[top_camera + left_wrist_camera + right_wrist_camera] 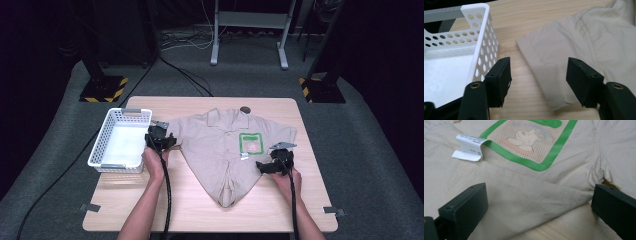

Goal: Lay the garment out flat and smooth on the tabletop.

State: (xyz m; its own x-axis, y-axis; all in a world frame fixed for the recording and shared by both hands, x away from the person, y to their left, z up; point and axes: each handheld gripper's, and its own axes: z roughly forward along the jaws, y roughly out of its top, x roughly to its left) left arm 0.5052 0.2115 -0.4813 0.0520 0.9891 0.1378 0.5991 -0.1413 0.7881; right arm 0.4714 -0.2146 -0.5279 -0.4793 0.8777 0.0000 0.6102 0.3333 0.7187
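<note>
Left claw [537, 83] gapes over the shirt [584, 47] sleeve; right claw [536, 207] wide, gripping nothing.

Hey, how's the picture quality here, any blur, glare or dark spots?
High view: table evenly lit, surroundings dark, slightly soft overall. Left gripper view: shirt and basket fairly sharp, near jaws slightly soft. Right gripper view: green patch crisp, jaws blurred, no glare.

A: The shirt [225, 150] runs off the top and right edges in the left gripper view, so its collar isn't seen there.

B: The print on the white label [469, 148] is too small to read, and the basket [480, 47] is cut off at the left edge.
</note>
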